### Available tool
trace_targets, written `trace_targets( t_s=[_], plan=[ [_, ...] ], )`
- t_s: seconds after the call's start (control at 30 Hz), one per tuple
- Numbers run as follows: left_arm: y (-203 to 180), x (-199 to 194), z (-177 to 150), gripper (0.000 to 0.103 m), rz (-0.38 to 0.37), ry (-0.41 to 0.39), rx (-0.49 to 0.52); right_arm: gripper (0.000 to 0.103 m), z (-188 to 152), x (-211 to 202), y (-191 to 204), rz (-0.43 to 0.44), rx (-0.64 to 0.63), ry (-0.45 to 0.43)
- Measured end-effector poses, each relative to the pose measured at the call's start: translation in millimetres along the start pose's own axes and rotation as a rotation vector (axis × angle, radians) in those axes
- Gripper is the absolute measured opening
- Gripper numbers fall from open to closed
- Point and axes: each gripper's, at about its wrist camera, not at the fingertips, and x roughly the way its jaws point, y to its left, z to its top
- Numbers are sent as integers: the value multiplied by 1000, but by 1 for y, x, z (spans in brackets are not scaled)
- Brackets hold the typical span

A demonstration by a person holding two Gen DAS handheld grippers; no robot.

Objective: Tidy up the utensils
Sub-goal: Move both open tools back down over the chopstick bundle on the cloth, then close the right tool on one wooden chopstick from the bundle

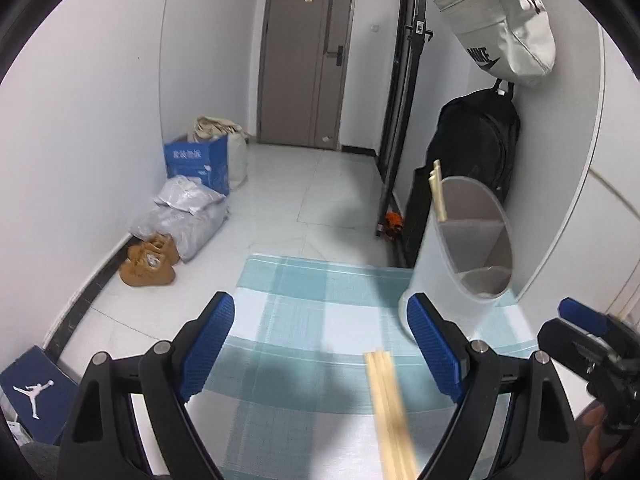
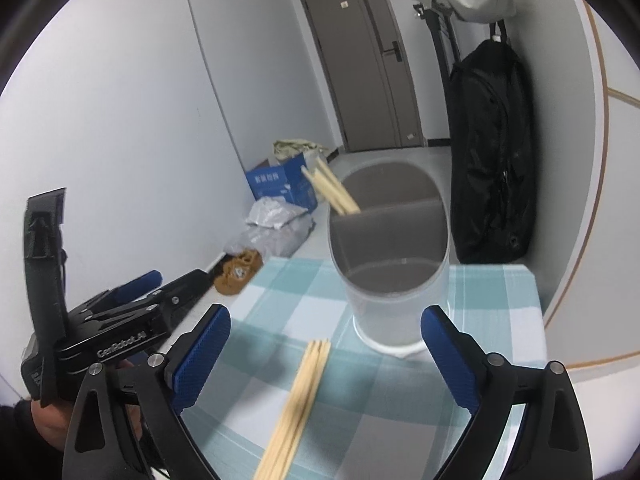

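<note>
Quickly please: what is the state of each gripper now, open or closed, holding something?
Left gripper: open, holding nothing.
Right gripper: open, holding nothing.

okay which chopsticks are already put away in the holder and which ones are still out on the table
The chopsticks leaning out of the white holder's far compartment are put away. The bundle of chopsticks lying flat on the checked tablecloth, between the open right hand-held gripper's fingers, is still out.

chopsticks (image 2: pixel 298 408) before holder (image 2: pixel 390 264), on tablecloth (image 2: pixel 496 320)
</note>
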Motion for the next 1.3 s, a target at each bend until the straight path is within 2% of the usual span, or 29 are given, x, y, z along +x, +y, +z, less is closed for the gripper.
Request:
trace_targets(
  t_s=[0.13, 0.37, 0.43, 0.5, 0.6, 0.63, 0.7, 0.77, 0.83, 0.93, 1.0, 1.07, 1.1, 1.13, 1.3],
  plan=[
    [7, 9, -6, 85, -1, 36, 12, 97, -17, 18, -1, -27, 6, 71],
    [34, 39, -3, 85, -8, 163, -89, 93, -42, 56, -1, -84, -3, 226],
    [39, 40, -2, 85, -5, 165, -114, 78, -50, 69, -1, -74, 2, 284],
    [43, 42, -2, 85, -9, 178, -136, 77, -57, 81, -1, -80, 1, 332],
    [48, 46, -3, 85, -16, 200, -163, 76, -61, 91, 1, -84, -7, 360],
    [49, 46, -2, 85, -10, 200, -167, 68, -61, 94, 2, -86, -10, 370],
    [51, 45, -1, 85, -15, 196, -177, 61, -61, 99, 5, -70, -14, 384],
    [53, 44, -1, 85, -18, 196, -186, 59, -59, 106, 8, -65, -20, 405],
    [55, 44, 0, 85, -11, 194, -188, 49, -57, 114, 11, -48, -25, 425],
    [59, 45, 0, 85, -5, 196, -195, 47, -56, 125, 17, -45, -40, 468],
    [61, 47, -1, 85, -11, 206, -211, 37, -56, 132, 20, -45, -46, 496],
    [66, 50, -2, 85, -16, 225, -233, 34, -58, 138, 24, -55, -63, 526],
    [67, 50, -2, 85, -18, 230, -240, 28, -57, 137, 26, -64, -78, 522],
    [69, 51, -2, 85, -20, 236, -253, 17, -57, 136, 29, -61, -94, 518],
    [74, 53, -1, 85, -31, 245, -292, 6, -57, 132, 24, -79, -61, 536]
  ],
)
